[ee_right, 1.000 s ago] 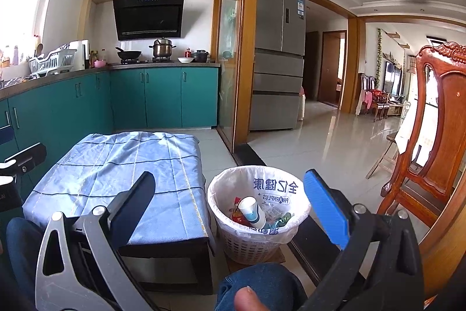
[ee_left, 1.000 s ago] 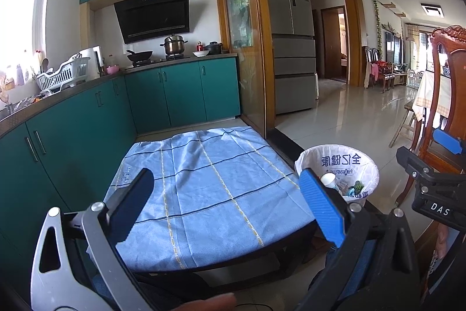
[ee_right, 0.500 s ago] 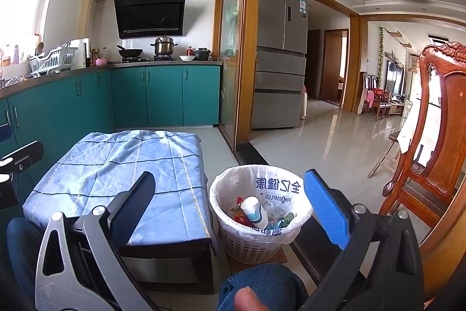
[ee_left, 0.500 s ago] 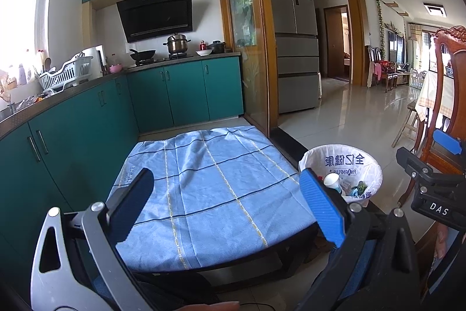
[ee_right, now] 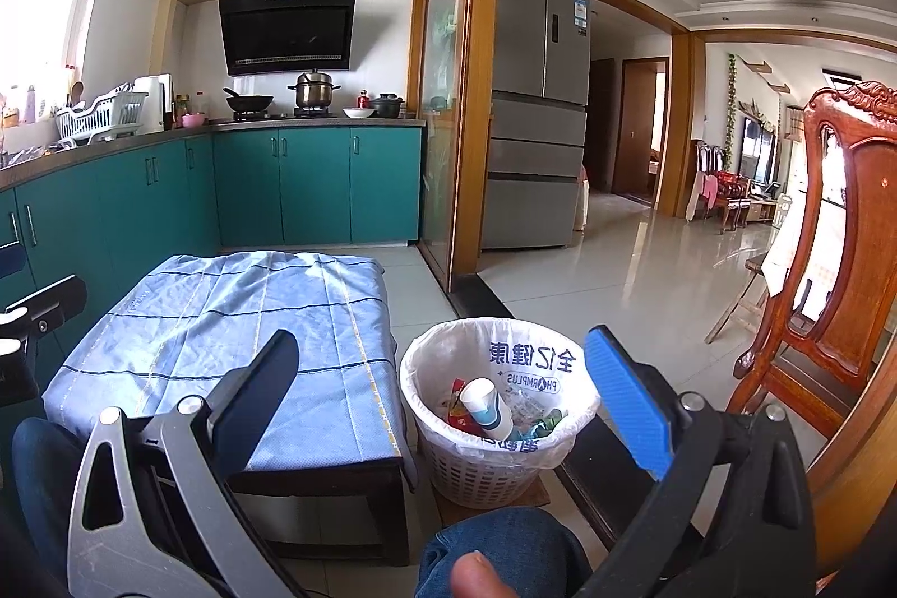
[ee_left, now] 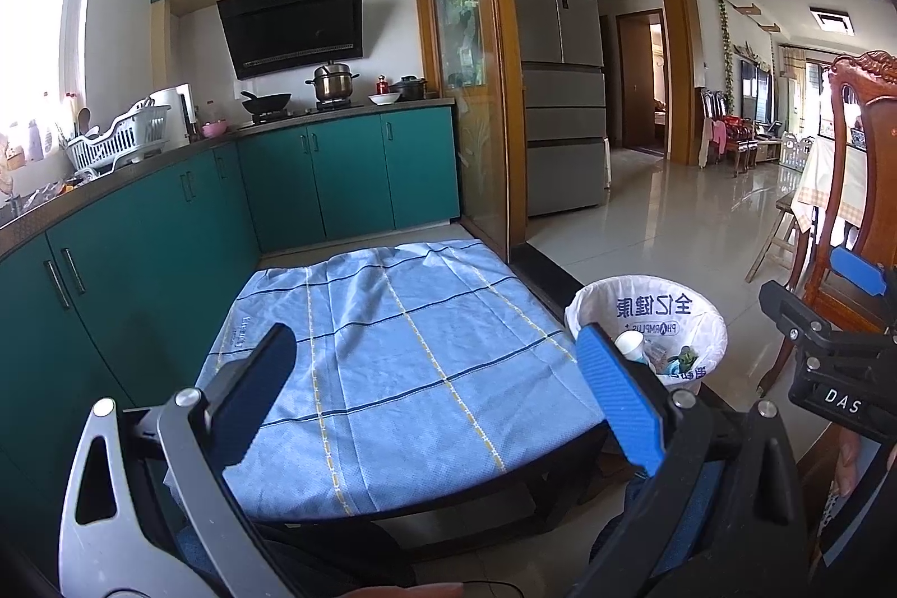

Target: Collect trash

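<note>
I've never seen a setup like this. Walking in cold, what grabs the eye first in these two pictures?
Probably the low table under its blue checked cloth, with nothing lying on it. Right beside it on the floor stands a white bin lined with a printed bag, holding a paper cup and wrappers. Framing each view are the open, empty fingers of the left gripper and right gripper.

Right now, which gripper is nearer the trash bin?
Right. The right gripper hovers just short of the trash bin; the left gripper hangs over the blue-clothed table beside it.
</note>
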`<state>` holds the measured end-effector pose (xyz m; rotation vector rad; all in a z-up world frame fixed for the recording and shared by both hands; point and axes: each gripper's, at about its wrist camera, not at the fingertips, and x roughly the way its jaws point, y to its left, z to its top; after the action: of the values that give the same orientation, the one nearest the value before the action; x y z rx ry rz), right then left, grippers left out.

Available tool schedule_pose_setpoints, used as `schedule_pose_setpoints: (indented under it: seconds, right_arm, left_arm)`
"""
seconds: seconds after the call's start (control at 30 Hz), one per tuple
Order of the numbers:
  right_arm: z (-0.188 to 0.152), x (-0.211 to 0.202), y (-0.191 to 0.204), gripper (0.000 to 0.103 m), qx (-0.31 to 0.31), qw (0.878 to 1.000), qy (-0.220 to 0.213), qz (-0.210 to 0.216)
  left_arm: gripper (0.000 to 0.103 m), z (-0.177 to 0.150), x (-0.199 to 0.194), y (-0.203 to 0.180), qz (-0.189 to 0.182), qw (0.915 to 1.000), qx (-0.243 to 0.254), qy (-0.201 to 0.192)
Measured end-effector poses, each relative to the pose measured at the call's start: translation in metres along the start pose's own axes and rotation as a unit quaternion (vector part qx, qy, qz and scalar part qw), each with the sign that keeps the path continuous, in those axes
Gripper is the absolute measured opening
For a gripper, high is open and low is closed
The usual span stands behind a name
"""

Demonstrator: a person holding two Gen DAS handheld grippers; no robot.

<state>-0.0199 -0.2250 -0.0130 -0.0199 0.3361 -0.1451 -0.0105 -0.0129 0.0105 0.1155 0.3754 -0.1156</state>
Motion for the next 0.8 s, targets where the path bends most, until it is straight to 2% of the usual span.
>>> schedule_pose_setpoints:
  seconds: [0.8]
  right_arm:
    - [-0.006, 0.019, -0.007, 0.099, 0.008, 1.000, 0.024, -0.004]
  left_arm:
    - [0.100, -0.005, 0.015, -0.008, -0.012, 0.9999, 0.003, 0.006]
